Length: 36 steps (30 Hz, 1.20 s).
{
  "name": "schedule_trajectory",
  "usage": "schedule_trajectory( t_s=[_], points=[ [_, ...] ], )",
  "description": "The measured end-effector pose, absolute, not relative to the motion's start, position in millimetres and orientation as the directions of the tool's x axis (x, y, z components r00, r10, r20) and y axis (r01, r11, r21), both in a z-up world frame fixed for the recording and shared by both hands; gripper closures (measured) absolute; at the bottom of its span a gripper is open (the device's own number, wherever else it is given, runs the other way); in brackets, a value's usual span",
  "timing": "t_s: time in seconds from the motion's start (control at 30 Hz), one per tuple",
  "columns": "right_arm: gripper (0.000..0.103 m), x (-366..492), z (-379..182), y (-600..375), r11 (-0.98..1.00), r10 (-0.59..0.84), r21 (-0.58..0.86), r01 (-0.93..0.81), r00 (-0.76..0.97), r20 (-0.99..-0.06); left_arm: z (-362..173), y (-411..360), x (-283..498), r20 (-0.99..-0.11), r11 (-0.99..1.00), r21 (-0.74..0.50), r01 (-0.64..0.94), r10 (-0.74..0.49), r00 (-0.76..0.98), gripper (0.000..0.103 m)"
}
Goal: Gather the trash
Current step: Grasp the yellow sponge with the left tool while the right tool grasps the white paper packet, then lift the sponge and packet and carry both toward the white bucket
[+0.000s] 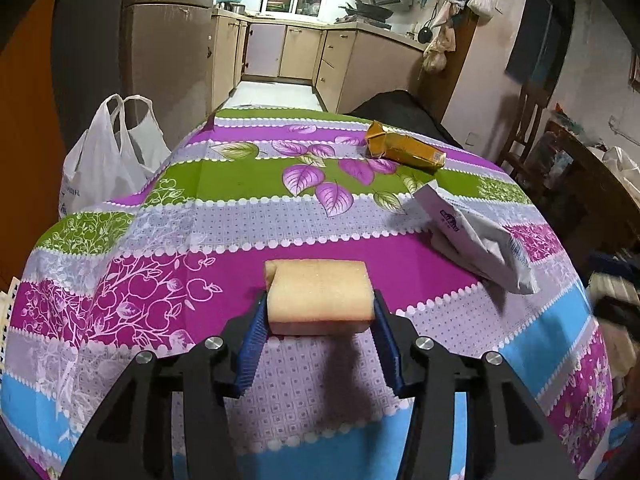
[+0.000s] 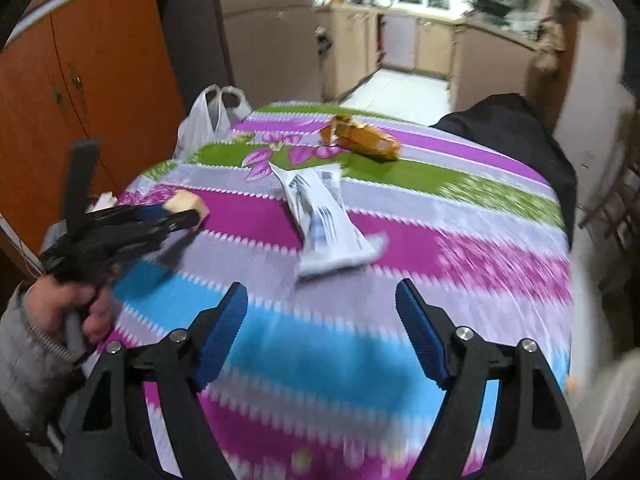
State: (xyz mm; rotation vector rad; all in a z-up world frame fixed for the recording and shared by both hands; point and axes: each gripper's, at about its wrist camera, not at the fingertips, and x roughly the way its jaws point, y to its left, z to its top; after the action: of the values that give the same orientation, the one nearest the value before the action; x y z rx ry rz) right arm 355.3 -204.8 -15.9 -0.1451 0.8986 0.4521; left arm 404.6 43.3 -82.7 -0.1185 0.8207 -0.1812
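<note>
Near the table's front edge, a tan sponge-like block (image 1: 318,296) is clamped by the left gripper (image 1: 318,316) at its near end only, so it could be lost if swung fast toward the white plastic bag (image 1: 108,156). Nothing is held between the spread jaws of the right gripper (image 2: 322,320), short of the white wrapper (image 2: 324,224); a blurred approach could knock it aside

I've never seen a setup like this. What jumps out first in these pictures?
The loud purple, green and blue tablecloth fills both views. At its near edge the left gripper pinches a tan sponge block, with a white wrapper mid-table and a crushed yellow carton at the far side.
</note>
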Motion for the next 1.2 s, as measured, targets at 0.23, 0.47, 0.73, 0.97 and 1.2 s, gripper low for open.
schedule_trajectory(
  t_s=[0.23,0.47,0.73,0.97,1.2],
  points=[
    [0.031,435.5,-52.8,-163.8,0.884,0.260,0.037,-0.467,0.423,-0.868,-87.3,49.1,408.9,-0.722,0.965,-0.235,0.113,-0.251,0.644,0.053],
    [0.048,451.5,-75.2,-145.9,0.892,0.190,-0.012,-0.452,0.399,-0.897,-86.6,48.0,408.9,-0.723,0.967,-0.229,0.109,-0.244,0.646,0.053],
    [0.068,442.4,-73.7,-140.0,0.902,0.168,-0.040,-0.429,0.436,-0.884,-86.3,49.9,408.5,-0.723,0.969,-0.229,0.095,-0.235,0.650,0.053],
    [0.070,414.8,-61.4,-151.3,0.925,0.182,-0.023,-0.379,0.496,-0.849,-85.8,52.6,407.4,-0.722,0.970,-0.230,0.072,-0.220,0.656,0.053],
    [0.070,379.8,-40.8,-161.2,0.941,0.221,0.027,-0.337,0.553,-0.803,-85.1,52.6,406.5,-0.721,0.971,-0.226,0.071,-0.216,0.658,0.053]
  ],
)
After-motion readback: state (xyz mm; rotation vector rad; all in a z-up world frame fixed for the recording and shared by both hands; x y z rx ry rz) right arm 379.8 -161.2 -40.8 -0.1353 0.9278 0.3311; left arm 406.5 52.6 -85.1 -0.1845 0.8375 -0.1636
